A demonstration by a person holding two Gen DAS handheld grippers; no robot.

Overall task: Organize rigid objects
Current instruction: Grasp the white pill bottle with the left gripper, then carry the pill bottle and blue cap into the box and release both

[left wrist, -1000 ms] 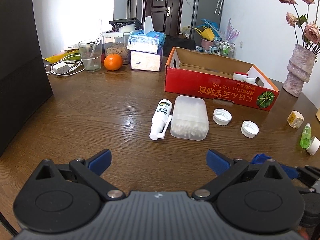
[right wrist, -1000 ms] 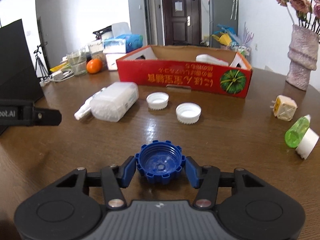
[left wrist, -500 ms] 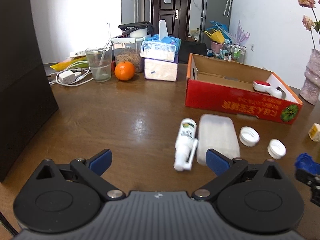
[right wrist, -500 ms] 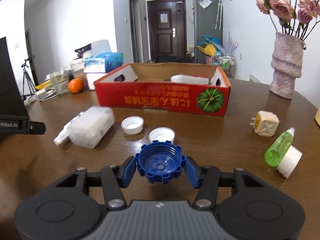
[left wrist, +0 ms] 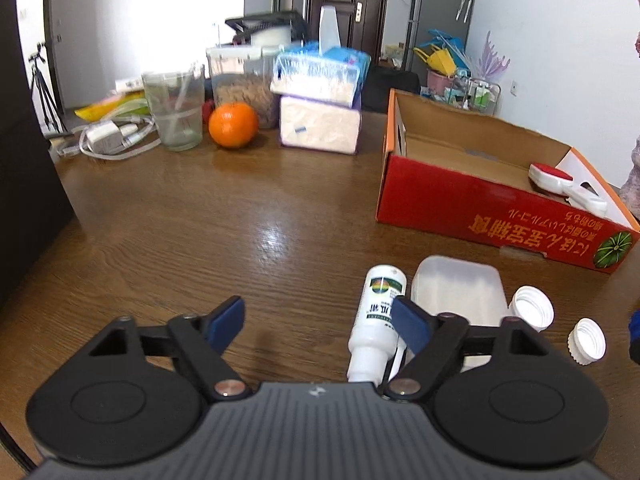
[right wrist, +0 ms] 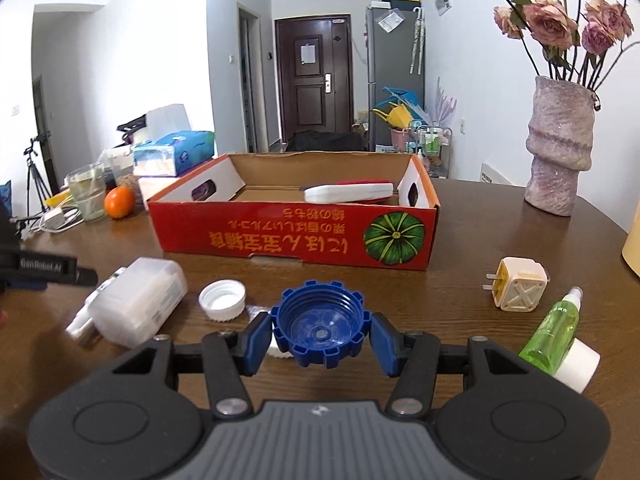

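My right gripper [right wrist: 320, 336] is shut on a blue toothed cap [right wrist: 320, 326], held above the table in front of the red cardboard box [right wrist: 296, 240]. A white and red item [right wrist: 348, 192] lies inside the box. My left gripper [left wrist: 316, 320] hovers low over the table, its jaws closing with no pad pressing on anything. A white spray bottle [left wrist: 376, 320] lies just under its right finger, beside a clear swab box [left wrist: 456, 288]. Two white caps [left wrist: 532, 308] [left wrist: 586, 340] rest further right.
A plug adapter [right wrist: 518, 290], a green spray bottle [right wrist: 552, 336] and a white roll [right wrist: 578, 364] lie at the right. A vase [right wrist: 558, 160] stands behind them. A glass [left wrist: 172, 112], an orange [left wrist: 233, 125], tissue boxes [left wrist: 320, 120] and a charger [left wrist: 104, 136] crowd the far left.
The left gripper came closer to the spray bottle and swab box, and its jaws narrowed. The right gripper carried the blue cap nearer the red box.
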